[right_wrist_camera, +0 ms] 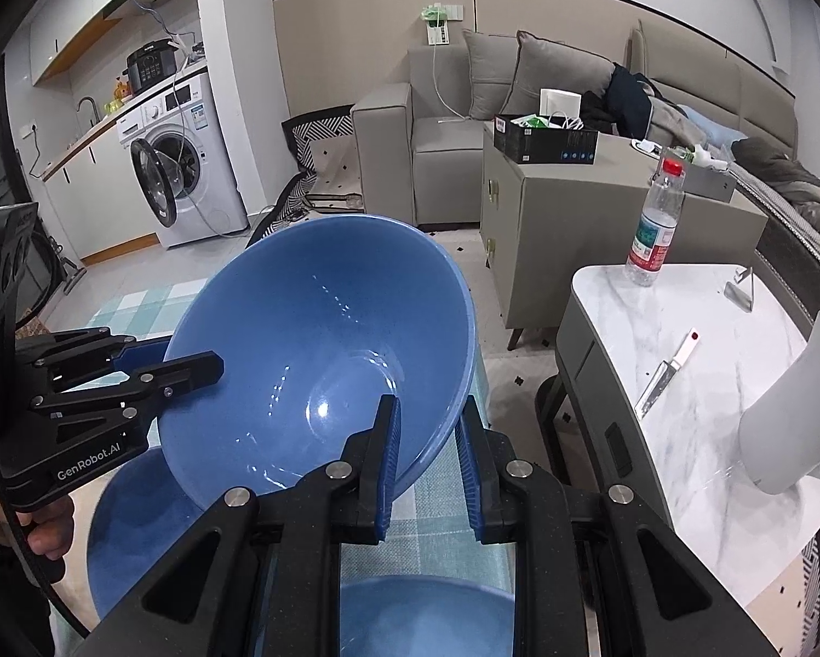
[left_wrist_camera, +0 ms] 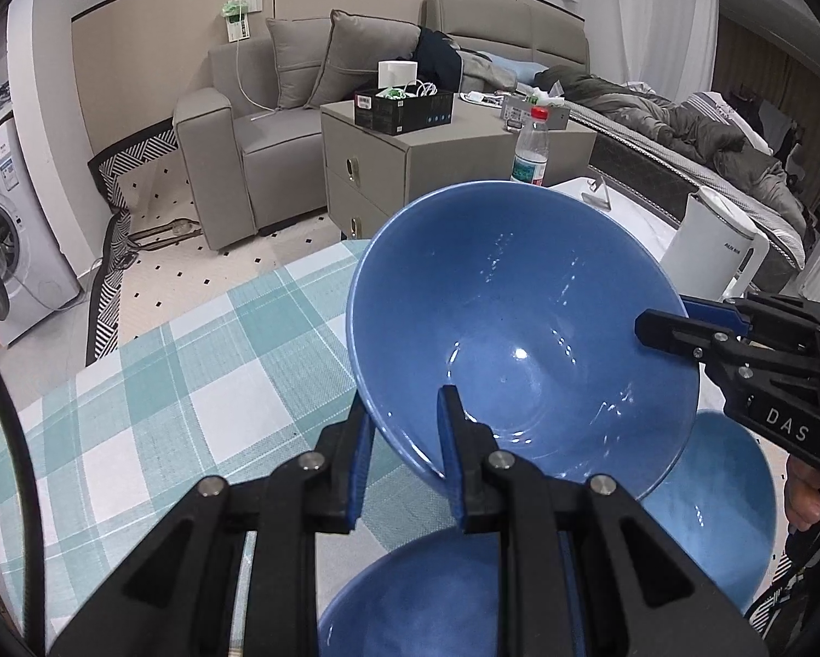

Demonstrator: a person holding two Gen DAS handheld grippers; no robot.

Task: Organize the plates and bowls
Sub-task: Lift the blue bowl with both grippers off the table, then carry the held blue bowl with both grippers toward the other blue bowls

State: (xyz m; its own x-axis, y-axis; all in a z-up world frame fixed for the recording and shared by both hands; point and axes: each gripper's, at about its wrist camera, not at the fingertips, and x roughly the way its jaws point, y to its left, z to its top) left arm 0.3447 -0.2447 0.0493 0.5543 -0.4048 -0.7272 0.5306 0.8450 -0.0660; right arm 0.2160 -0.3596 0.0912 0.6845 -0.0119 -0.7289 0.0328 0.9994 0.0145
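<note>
Bowl-wise, both tongs are sharing one load right now: the big blue bowl is hanging in the air, tilted so its open mouth is facing back toward the cameras. The left tongs are pinching the near-left stretch of its rim, one finger inside and one outside, and the right tongs are doing the same on the near-right stretch. So the bowl is sitting straight ahead of both, between them, with neither hand nearer than the other.

What the coming move is hinging on, I'd say: two more blue bowls are resting below. The lower bowl is lying directly under the held one on the checked worktop, and a second bowl is peeking out beside it. If the idea is nesting, the held one is needing to level out and go straight down.

The left view is showing the worktop cloth spreading off to the left. The right view is adding the marble side table with a knife, bottle and white kettle on it, well apart from the bowls.
</note>
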